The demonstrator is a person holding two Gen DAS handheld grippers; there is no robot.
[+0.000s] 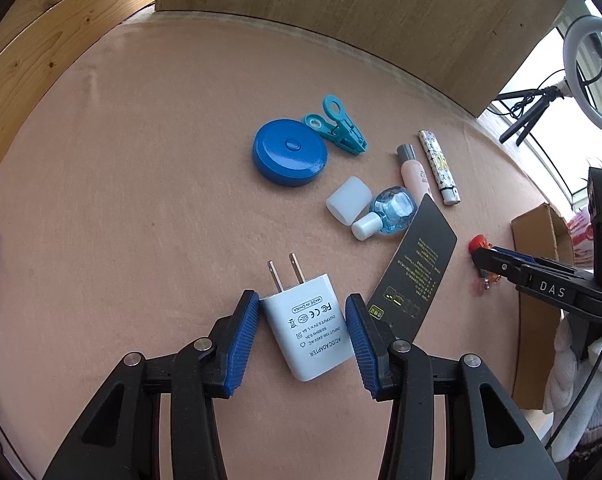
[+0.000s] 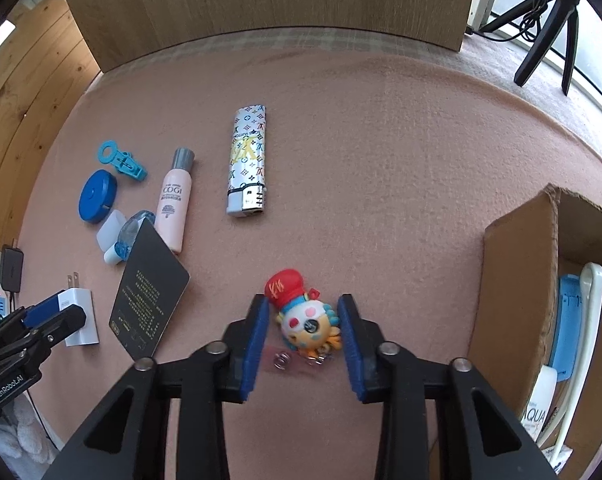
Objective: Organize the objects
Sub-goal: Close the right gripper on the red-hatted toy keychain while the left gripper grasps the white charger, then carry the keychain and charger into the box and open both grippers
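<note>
Soft, even daylight, sharp focus.
Light came from the window (image 1: 557, 92) at upper right; shadows were faint, fisheye edges bent, corners fell black.

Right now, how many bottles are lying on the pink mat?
2. A pink bottle with a grey cap lies left of the patterned lighter. A small blue bottle with a white cap lies beside it, partly under the black card. None seems hidden.
</note>
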